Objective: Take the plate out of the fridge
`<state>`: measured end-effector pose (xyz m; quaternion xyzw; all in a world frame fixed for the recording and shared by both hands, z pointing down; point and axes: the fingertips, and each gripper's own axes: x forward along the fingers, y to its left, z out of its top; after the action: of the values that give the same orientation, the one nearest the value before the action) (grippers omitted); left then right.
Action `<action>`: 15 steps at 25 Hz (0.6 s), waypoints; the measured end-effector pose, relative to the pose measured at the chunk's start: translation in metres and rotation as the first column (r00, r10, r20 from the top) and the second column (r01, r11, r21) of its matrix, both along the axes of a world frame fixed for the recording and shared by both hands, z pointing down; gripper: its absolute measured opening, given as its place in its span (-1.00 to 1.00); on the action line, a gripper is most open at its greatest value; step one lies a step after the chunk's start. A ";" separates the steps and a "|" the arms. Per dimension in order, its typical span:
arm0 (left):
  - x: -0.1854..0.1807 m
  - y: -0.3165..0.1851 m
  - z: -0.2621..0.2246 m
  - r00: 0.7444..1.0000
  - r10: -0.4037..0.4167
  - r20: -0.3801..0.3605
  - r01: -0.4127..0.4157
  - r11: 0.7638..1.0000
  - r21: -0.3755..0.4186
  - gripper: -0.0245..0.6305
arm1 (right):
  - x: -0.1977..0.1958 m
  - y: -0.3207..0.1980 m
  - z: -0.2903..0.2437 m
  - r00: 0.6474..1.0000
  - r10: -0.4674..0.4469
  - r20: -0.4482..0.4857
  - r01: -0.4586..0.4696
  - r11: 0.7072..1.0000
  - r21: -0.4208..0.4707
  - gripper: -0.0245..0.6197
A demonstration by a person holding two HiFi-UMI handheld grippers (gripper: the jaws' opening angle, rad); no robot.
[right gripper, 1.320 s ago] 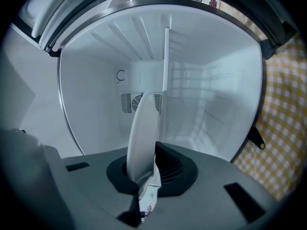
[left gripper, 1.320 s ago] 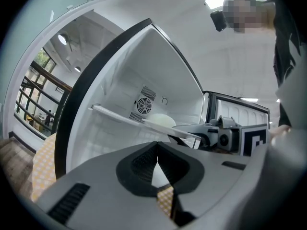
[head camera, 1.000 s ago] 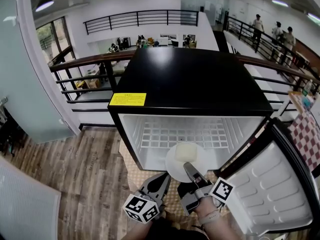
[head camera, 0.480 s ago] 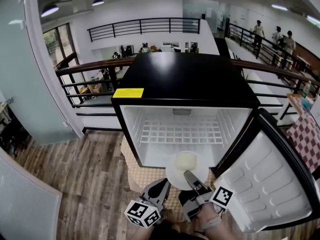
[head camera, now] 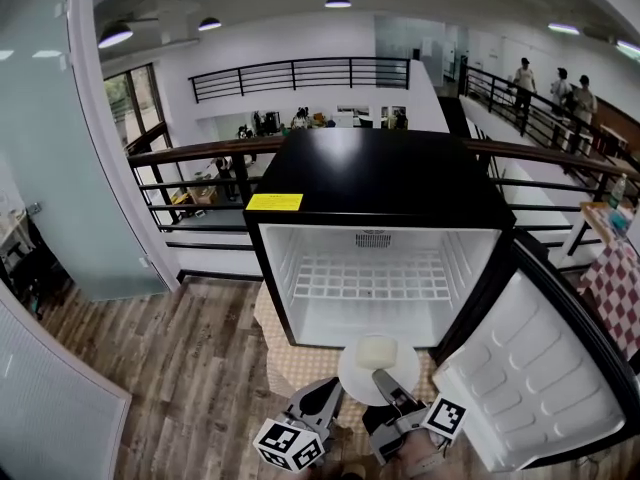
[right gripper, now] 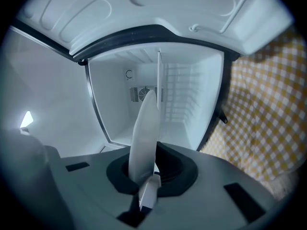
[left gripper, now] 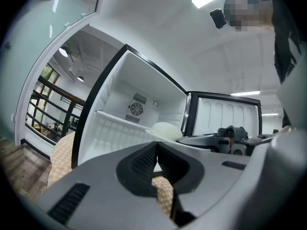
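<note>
Fridge (head camera: pixel 380 178) stood open ahead; plate (head camera: pixel 355 373), clamped by my right gripper (head camera: pixel 383 380), extended forward, just outside it; left gripper (head camera: pixel 326 392) was closed, empty.

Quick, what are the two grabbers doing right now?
The left gripper is closed, holding nothing.
The right gripper is closed on the white plate.
</note>
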<state>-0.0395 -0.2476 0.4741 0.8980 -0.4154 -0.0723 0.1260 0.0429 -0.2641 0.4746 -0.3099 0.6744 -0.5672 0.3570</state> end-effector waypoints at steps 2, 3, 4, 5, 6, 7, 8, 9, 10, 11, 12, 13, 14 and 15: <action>-0.004 0.007 0.002 1.000 0.001 0.009 -0.001 1.000 0.002 -0.90 | -0.001 0.007 0.002 1.000 -0.003 0.002 0.003 1.000 0.011 -0.79; -0.006 0.011 0.003 1.000 0.001 0.013 -0.002 1.000 0.003 -0.90 | -0.003 0.012 0.002 1.000 -0.004 0.002 0.004 1.000 0.017 -0.79; -0.008 0.015 0.004 1.000 0.003 0.015 -0.003 1.000 0.004 -0.90 | -0.004 0.017 0.002 1.000 -0.005 0.004 0.005 1.000 0.022 -0.79; -0.010 0.021 0.004 1.000 0.005 0.016 -0.005 1.000 0.005 -0.90 | -0.005 0.022 0.003 1.000 -0.004 0.007 0.004 1.000 0.027 -0.79; -0.012 0.027 0.005 1.000 0.006 0.016 -0.006 1.000 0.007 -0.90 | -0.006 0.029 0.003 1.000 -0.002 0.010 0.002 1.000 0.031 -0.79; -0.014 0.035 0.005 1.000 0.007 0.014 -0.007 1.000 0.008 -0.90 | -0.007 0.036 0.004 1.000 0.001 0.012 -0.001 0.999 0.034 -0.79; -0.016 0.044 0.006 1.000 0.006 0.012 -0.006 1.000 0.008 -0.90 | -0.008 0.044 0.004 1.000 0.003 0.014 -0.003 0.999 0.035 -0.79; -0.019 0.053 0.006 1.000 0.005 0.008 -0.005 1.000 0.007 -0.90 | -0.010 0.053 0.005 1.000 0.004 0.015 -0.004 0.999 0.034 -0.79; -0.023 0.063 0.007 1.000 0.002 0.003 -0.002 1.000 0.003 -0.90 | -0.012 0.063 0.006 1.000 0.003 0.017 -0.004 0.999 0.032 -0.79; -0.026 0.073 0.008 1.000 -0.001 -0.003 0.001 1.000 -0.002 -0.90 | -0.015 0.073 0.008 1.000 0.001 0.020 -0.002 1.000 0.027 -0.79; -0.029 0.084 0.010 1.000 -0.004 -0.005 0.004 1.000 -0.009 -0.90 | -0.017 0.083 0.009 1.000 -0.001 0.024 0.000 1.000 0.021 -0.79; -0.032 0.094 0.013 1.000 -0.006 -0.006 0.005 1.000 -0.016 -0.90 | -0.019 0.094 0.011 1.000 -0.003 0.027 0.002 1.000 0.013 -0.79; -0.034 0.104 0.014 1.000 -0.007 -0.006 0.007 1.000 -0.022 -0.90 | -0.021 0.105 0.013 1.000 -0.004 0.030 0.004 1.000 0.006 -0.79; -0.037 0.114 0.015 1.000 -0.008 -0.006 0.007 1.000 -0.025 -0.90 | -0.023 0.115 0.015 1.000 -0.004 0.031 0.004 1.000 0.000 -0.79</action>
<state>-0.0762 -0.1334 0.4891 0.8946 -0.4192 -0.0702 0.1381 0.0199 -0.1488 0.4898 -0.2995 0.6693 -0.5729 0.3662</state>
